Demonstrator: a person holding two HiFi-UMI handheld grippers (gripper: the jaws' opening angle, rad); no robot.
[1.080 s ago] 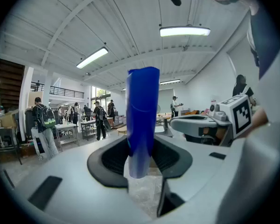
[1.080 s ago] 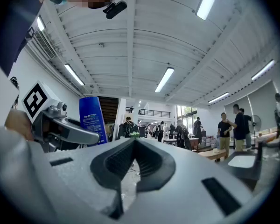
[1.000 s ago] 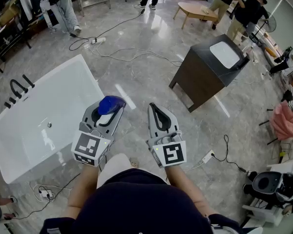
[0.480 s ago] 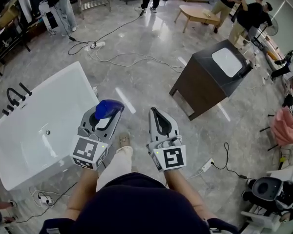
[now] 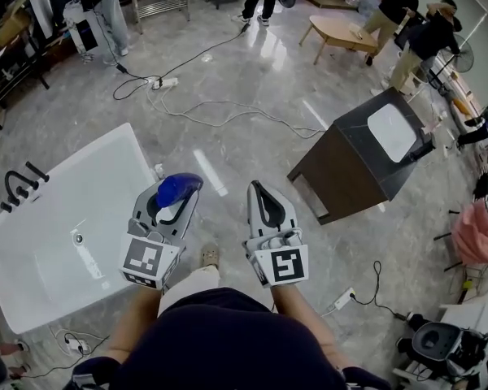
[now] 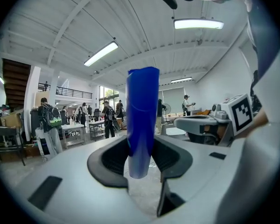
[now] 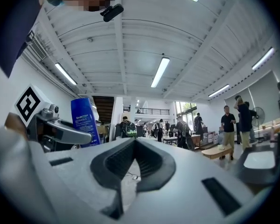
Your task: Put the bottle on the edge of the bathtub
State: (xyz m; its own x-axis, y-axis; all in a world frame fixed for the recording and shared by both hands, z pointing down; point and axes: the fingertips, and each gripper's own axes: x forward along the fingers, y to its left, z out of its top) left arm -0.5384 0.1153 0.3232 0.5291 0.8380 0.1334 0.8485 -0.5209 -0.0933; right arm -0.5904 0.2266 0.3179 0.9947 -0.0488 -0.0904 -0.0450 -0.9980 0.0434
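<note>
Beside bathtub (image 5: 106, 181), above floor: left gripper (image 5: 179, 200) pinches blue bottle (image 5: 180, 187); right gripper (image 5: 256, 192) jaws pressed together, empty.

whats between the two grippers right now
In the head view, only marble floor and the person's shoe show between the left gripper and right gripper.

Open workshop hall: freestanding bathtub (image 5: 65, 218), vanity cabinet (image 5: 346, 177) on polished floor (image 5: 252, 63), trailing cables (image 5: 228, 102), ceiling strip lights (image 6: 198, 24).
</note>
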